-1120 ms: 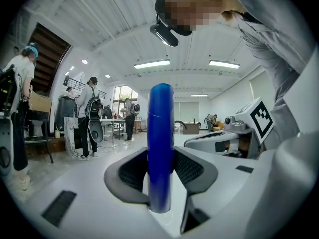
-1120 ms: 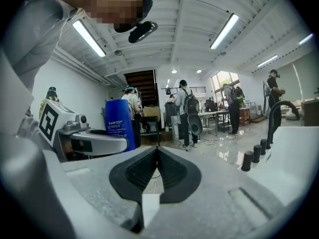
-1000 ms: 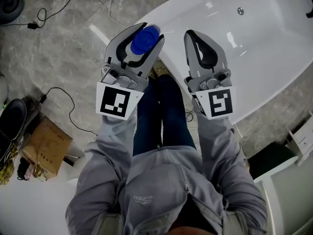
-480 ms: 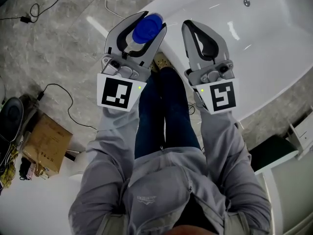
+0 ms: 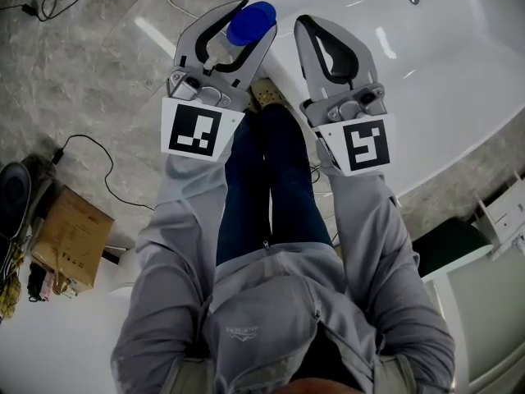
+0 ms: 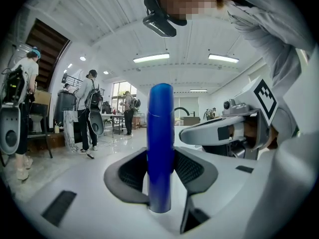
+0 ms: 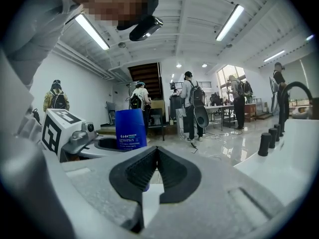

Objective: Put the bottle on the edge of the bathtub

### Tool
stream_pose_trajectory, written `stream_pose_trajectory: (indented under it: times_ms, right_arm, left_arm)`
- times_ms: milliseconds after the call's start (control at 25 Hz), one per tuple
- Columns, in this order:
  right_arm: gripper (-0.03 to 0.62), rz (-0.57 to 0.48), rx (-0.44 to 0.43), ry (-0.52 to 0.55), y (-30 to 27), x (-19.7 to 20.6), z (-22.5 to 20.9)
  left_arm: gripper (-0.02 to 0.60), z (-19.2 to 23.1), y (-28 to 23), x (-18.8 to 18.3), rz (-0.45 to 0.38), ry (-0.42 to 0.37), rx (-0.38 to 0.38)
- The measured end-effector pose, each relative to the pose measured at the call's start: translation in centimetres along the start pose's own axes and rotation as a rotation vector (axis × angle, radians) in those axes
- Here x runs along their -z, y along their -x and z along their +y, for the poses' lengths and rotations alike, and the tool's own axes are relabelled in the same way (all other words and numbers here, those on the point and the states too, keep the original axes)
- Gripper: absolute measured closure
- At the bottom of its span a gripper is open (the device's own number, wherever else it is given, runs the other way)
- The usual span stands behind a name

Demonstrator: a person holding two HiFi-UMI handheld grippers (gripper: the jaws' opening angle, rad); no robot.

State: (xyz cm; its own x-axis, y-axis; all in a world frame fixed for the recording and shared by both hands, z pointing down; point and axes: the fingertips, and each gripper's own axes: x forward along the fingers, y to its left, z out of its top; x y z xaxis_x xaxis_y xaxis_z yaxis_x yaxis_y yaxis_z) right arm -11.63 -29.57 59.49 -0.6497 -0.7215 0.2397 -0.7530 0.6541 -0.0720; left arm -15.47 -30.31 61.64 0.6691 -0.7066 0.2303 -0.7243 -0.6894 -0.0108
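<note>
My left gripper (image 5: pixel 254 15) is shut on a blue bottle (image 5: pixel 250 25), which stands upright between its pads. In the left gripper view the bottle (image 6: pixel 160 148) fills the gap between the dark pads. My right gripper (image 5: pixel 305 20) is beside it, shut with nothing in it, and it hangs over the rim of the white bathtub (image 5: pixel 459 89). The right gripper view shows its own pads (image 7: pixel 144 171) pressed together and the blue bottle (image 7: pixel 130 129) off to the left. The tub's rim (image 7: pixel 294 153) with black tap knobs (image 7: pixel 264 144) lies to the right.
A cardboard box (image 5: pixel 70 240) and black cables (image 5: pixel 90 150) lie on the marble floor at the left. The person's legs (image 5: pixel 262 187) stand close against the tub. A dark bin (image 5: pixel 451 249) sits at the lower right. Several people (image 7: pixel 192 106) stand across the room.
Both grippers have moved a little up the head view, toward the tub. The blue bottle has stayed in the left gripper.
</note>
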Motion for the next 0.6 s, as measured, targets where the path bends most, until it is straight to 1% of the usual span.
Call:
stream_pose_trajectory:
  times_ms: [200, 360, 600]
  right_arm:
    - [0.591, 0.017, 0.010, -0.017, 0.1, 0.5, -0.1]
    - [0.591, 0.040, 0.001, -0.008, -0.2, 1.2, -0.1]
    - [0.591, 0.063, 0.005, -0.005, -0.3, 2.1, -0.2]
  left_arm:
    - [0.426, -0.2, -0.6, 0.3, -0.003, -0.008, 0.010]
    - [0.426, 0.0, -1.0, 0.9, 0.000, 0.007, 0.010]
    - [0.426, -0.3, -1.5, 1.8, -0.008, -0.002, 0.029]
